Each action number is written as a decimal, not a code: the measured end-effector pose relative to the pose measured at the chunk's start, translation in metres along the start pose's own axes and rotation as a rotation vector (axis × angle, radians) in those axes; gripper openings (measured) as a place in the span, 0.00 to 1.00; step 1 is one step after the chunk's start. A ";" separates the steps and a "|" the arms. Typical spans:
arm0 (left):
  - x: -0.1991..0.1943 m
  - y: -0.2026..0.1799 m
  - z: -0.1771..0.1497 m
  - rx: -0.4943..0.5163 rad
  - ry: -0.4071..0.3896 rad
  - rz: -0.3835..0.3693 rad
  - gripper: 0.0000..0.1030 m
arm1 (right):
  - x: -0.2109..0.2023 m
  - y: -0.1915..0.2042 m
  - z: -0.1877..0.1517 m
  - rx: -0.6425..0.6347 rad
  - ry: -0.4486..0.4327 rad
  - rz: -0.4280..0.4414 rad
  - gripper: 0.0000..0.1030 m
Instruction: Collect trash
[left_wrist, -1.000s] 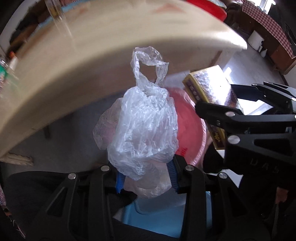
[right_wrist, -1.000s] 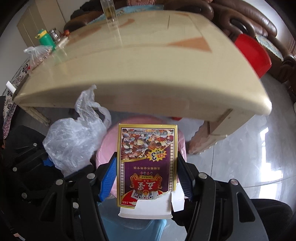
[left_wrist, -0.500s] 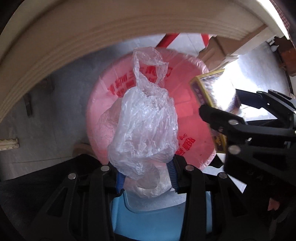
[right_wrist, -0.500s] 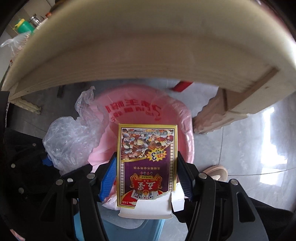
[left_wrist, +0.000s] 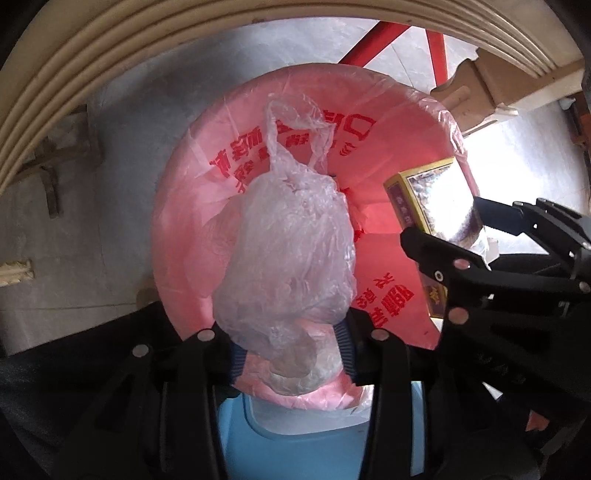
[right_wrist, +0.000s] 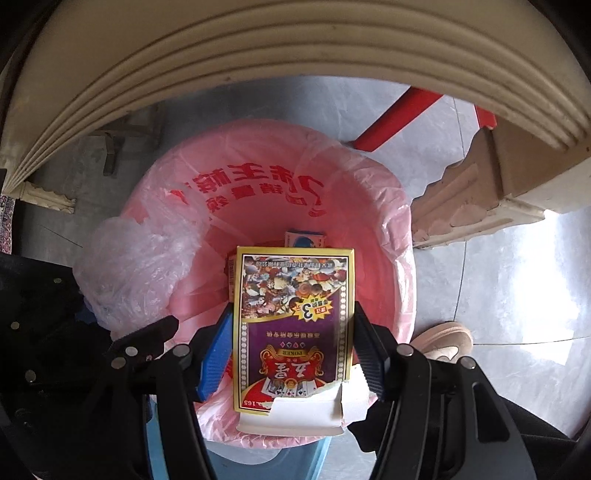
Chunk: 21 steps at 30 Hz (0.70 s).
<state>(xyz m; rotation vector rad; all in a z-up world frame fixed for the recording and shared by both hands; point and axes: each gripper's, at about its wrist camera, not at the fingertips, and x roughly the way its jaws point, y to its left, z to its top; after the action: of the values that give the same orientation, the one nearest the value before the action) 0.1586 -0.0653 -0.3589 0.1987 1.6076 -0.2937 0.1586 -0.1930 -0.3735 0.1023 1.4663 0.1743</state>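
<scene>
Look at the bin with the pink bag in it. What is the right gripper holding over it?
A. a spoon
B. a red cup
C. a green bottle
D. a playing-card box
D: in the right wrist view the right gripper has its blue pads against both sides of a purple and gold playing-card box, above the pink-lined bin.

Both grippers black plastic w/ open strut frames & round silver screw heads; left gripper (left_wrist: 293, 350) has dark-blue ribbed pads (left_wrist: 347, 347), right gripper (right_wrist: 291, 354) brighter blue ones (right_wrist: 216, 354). Person's shoe (right_wrist: 445, 341) pale pink.
</scene>
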 end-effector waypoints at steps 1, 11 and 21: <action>0.002 0.003 -0.002 -0.003 0.003 -0.004 0.41 | 0.000 0.000 0.000 -0.001 -0.002 -0.003 0.57; 0.005 0.008 0.002 -0.006 0.018 0.044 0.62 | -0.001 -0.003 0.003 0.009 -0.025 -0.002 0.79; 0.007 0.011 0.000 -0.014 0.045 0.034 0.64 | -0.002 -0.016 0.004 0.058 -0.018 0.000 0.79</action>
<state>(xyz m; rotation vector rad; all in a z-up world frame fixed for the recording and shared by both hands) 0.1615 -0.0556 -0.3663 0.2235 1.6488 -0.2531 0.1632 -0.2088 -0.3739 0.1505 1.4534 0.1305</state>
